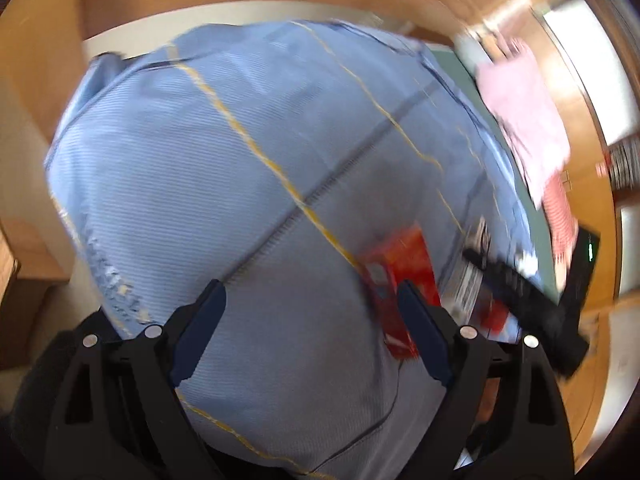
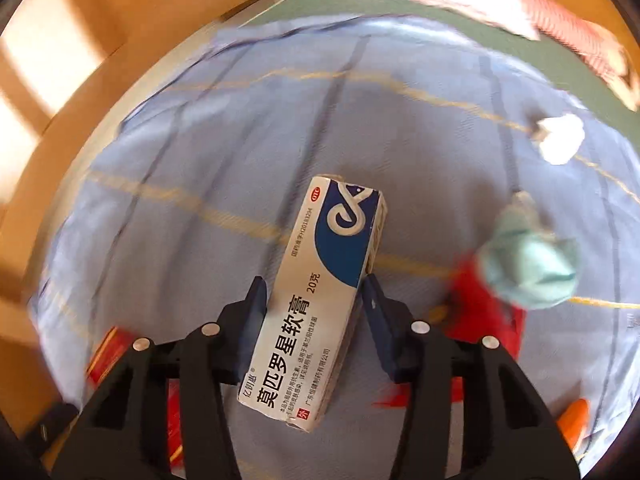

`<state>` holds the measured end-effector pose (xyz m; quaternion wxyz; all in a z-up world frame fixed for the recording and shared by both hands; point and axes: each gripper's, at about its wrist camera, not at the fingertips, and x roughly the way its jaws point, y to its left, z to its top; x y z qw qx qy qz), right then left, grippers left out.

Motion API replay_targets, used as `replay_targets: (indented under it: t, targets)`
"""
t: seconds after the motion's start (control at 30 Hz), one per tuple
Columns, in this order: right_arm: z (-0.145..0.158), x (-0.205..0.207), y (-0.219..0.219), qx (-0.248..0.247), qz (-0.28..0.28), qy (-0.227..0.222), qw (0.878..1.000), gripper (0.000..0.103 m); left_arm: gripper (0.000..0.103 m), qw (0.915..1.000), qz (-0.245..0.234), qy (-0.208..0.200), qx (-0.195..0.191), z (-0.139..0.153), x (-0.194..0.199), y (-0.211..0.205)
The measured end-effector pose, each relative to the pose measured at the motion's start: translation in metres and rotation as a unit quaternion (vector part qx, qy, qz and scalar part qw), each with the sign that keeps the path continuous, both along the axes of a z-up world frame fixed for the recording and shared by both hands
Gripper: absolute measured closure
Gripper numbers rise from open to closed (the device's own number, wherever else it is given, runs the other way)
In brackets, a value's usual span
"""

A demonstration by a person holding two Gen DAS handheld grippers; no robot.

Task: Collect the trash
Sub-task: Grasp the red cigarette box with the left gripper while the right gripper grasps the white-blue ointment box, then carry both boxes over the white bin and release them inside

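My right gripper [image 2: 314, 292] was clamped on the white-and-blue ointment box [image 2: 320, 292], held above the blue checked bedsheet [image 2: 200, 208]. A teal crumpled wad [image 2: 528, 264], red wrapper [image 2: 488, 312] and white tissue [image 2: 560, 138] lay nearby. My left gripper [image 1: 312, 300] gaped empty beside a red carton [image 1: 400, 264].

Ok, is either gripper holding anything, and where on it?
The right gripper grips the ointment box by its long sides, near the middle. The left gripper is open and empty.

A bed [image 2: 200, 168] under a blue checked sheet carries a red box [image 1: 400, 276], a white wad [image 2: 560, 138], a teal wad [image 2: 528, 264] and pink cloth [image 1: 524, 112]
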<state>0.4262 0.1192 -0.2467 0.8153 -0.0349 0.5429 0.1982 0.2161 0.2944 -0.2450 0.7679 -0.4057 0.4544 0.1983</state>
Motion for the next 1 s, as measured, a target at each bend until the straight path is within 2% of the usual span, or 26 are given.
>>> replay_targets:
  t: [0.1, 0.17, 0.23, 0.33, 0.4, 0.5, 0.57, 0.67, 0.7, 0.73, 0.77, 0.8, 0.83, 0.93, 1.0]
  targets:
    - [0.001, -0.031, 0.014, 0.001, 0.055, 0.022, 0.998, 0.054, 0.016, 0.9994, 0.033, -0.006, -0.013, -0.001, -0.009, 0.011]
    - [0.001, -0.053, 0.027, 0.011, 0.095, 0.039, 0.995, 0.054, 0.016, 0.9994, 0.032, -0.006, -0.015, -0.002, -0.009, 0.012]
    - [0.002, -0.068, 0.030, 0.008, 0.108, 0.042, 0.993, 0.054, 0.016, 0.9997, 0.020, -0.002, -0.014, -0.003, -0.007, 0.010]
    - [0.005, -0.074, 0.018, -0.011, 0.101, 0.035, 0.994, 0.054, 0.012, 0.9999, -0.003, 0.006, -0.014, -0.007, 0.000, 0.003]
    - [0.006, -0.071, 0.004, -0.045, 0.090, 0.017, 0.995, 0.054, 0.010, 0.9988, -0.043, 0.019, -0.010, -0.010, 0.011, -0.009]
    - [0.004, -0.066, -0.026, -0.077, 0.068, 0.026, 0.994, 0.052, 0.009, 0.9943, -0.098, 0.035, 0.021, -0.012, 0.027, -0.029]
    - [0.007, -0.065, -0.047, -0.081, 0.048, 0.029, 0.995, 0.037, 0.008, 0.9912, -0.123, 0.039, 0.031, -0.015, 0.035, -0.037]
    - [0.015, -0.074, -0.068, -0.062, 0.042, 0.026, 0.997, 0.033, 0.008, 0.9856, -0.151, 0.045, 0.062, -0.017, 0.048, -0.050]
    - [0.017, -0.076, -0.069, -0.061, 0.041, 0.024, 0.997, 0.033, 0.013, 0.9834, -0.157, 0.047, 0.078, -0.017, 0.050, -0.053]
    - [0.019, -0.079, -0.072, -0.058, 0.040, 0.023, 0.997, 0.033, 0.023, 0.9792, -0.167, 0.056, 0.102, -0.019, 0.053, -0.058]
    - [0.021, -0.084, -0.077, -0.056, 0.039, 0.023, 0.997, 0.033, 0.028, 0.9762, -0.171, 0.063, 0.117, -0.019, 0.054, -0.061]
    - [0.020, -0.083, -0.073, -0.054, 0.038, 0.023, 0.998, 0.033, 0.039, 0.9720, -0.175, 0.071, 0.140, -0.018, 0.054, -0.064]
    - [0.018, -0.084, -0.071, -0.050, 0.036, 0.025, 0.998, 0.033, 0.045, 0.9708, -0.175, 0.071, 0.149, -0.016, 0.053, -0.064]
    - [0.007, -0.085, -0.060, -0.045, 0.024, 0.029, 0.998, 0.033, 0.045, 0.9763, -0.159, 0.055, 0.137, -0.013, 0.047, -0.056]
    - [-0.001, -0.089, -0.052, -0.043, 0.012, 0.032, 0.998, 0.033, 0.045, 0.9764, -0.152, 0.048, 0.145, -0.009, 0.044, -0.054]
